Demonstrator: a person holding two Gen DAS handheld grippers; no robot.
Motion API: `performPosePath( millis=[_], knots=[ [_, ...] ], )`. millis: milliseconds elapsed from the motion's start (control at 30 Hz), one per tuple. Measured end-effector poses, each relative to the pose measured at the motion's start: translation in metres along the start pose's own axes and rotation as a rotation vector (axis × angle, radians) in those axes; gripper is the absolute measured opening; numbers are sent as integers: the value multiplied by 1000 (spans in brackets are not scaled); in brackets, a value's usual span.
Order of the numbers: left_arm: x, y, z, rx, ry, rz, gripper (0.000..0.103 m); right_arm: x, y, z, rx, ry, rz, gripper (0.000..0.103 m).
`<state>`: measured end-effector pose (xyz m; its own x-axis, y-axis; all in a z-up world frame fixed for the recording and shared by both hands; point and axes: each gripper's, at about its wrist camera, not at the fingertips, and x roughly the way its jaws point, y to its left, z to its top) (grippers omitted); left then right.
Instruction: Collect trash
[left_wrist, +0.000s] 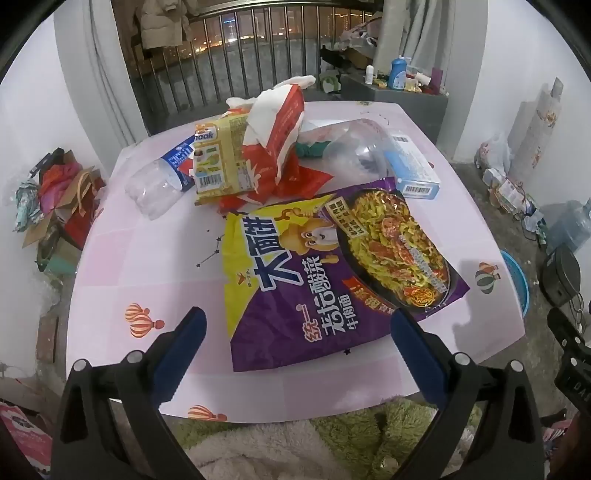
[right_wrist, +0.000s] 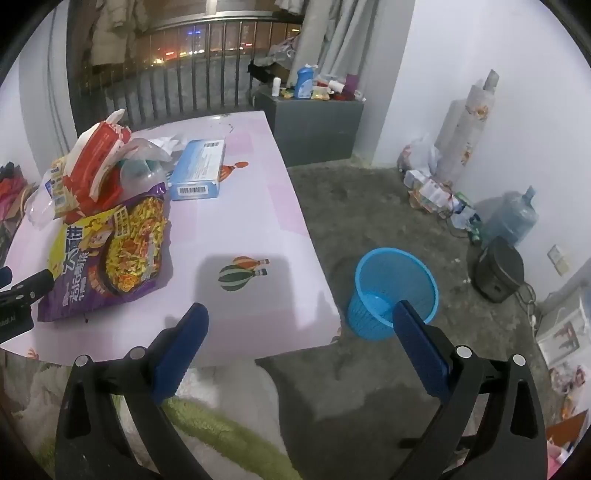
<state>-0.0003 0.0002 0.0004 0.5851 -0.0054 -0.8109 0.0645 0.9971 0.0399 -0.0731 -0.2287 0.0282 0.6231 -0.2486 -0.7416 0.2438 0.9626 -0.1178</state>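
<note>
A pile of trash lies on a pink table (left_wrist: 140, 266). Nearest is a purple and yellow noodle bag (left_wrist: 317, 280), also in the right wrist view (right_wrist: 110, 254). Behind it are a red and white wrapper (left_wrist: 277, 147), a yellow snack pack (left_wrist: 218, 162), a clear plastic bottle (left_wrist: 159, 184), a crumpled clear bottle (left_wrist: 354, 147) and a blue box (left_wrist: 413, 166). My left gripper (left_wrist: 299, 325) is open over the near end of the noodle bag. My right gripper (right_wrist: 299, 317) is open and empty above the table's near right corner. A blue mesh bin (right_wrist: 395, 291) stands on the floor right of the table.
A grey cabinet (right_wrist: 314, 122) with bottles stands behind the table by a railing. Bags, a water jug (right_wrist: 513, 218) and a black appliance (right_wrist: 498, 269) line the right wall. Cardboard and bags (left_wrist: 55, 206) lie left of the table. A green fleece (left_wrist: 332, 435) is below the grippers.
</note>
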Motion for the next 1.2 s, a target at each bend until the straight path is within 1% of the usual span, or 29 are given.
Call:
performPosePath(
  millis=[1200],
  knots=[
    [-1,-1,1,8,14,7,98,1,1,1,-1,-4,2,96]
  ],
)
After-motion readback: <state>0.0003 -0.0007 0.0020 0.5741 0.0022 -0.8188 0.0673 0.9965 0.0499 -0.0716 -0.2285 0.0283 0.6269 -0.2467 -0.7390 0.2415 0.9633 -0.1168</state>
